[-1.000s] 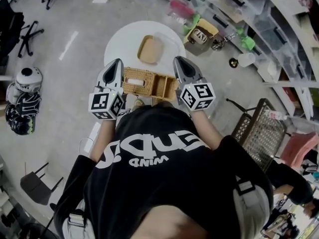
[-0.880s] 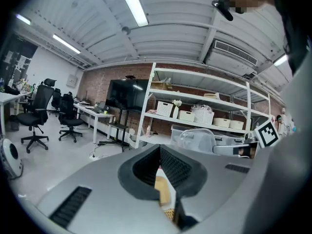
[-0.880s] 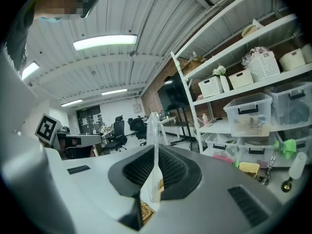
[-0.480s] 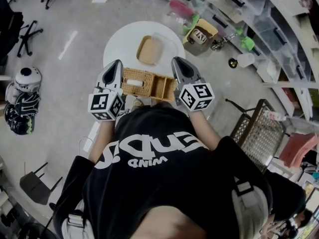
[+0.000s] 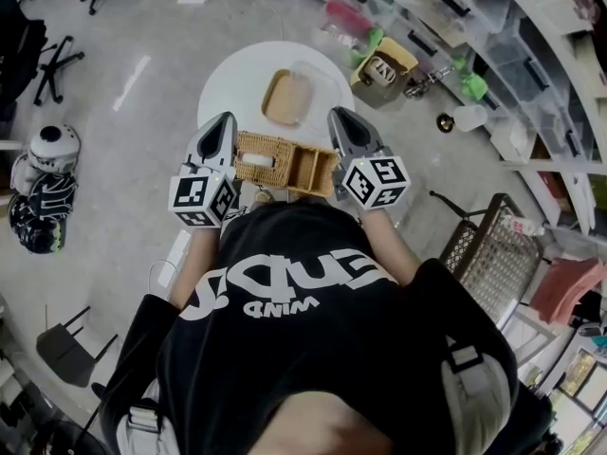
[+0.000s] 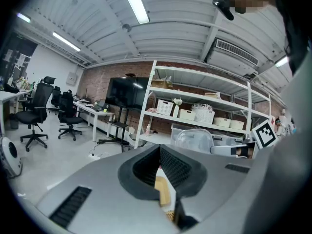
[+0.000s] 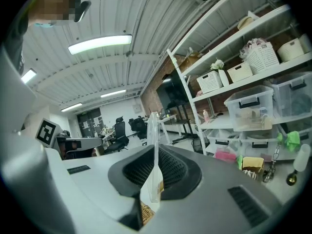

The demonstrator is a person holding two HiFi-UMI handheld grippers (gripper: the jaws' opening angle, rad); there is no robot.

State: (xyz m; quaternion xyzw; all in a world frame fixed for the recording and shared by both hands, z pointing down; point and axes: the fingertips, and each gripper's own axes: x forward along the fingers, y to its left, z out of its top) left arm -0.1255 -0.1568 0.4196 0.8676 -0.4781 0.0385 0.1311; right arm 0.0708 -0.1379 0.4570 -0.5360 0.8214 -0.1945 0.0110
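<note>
left claw (image 5: 226,118), right claw (image 5: 338,114), basket (image 5: 283,161), WIND shirt (image 5: 313,349)

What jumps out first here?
The wicker basket over the near edge of the round white table, with the left gripper and right gripper closed on its two ends. Behind it lies a tan tray with a clear lid.

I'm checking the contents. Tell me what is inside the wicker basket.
The wicker basket is woven over on its left part. Something white shows through an opening there, and the rest beneath is hidden. Its right compartment is open and looks empty.
</note>
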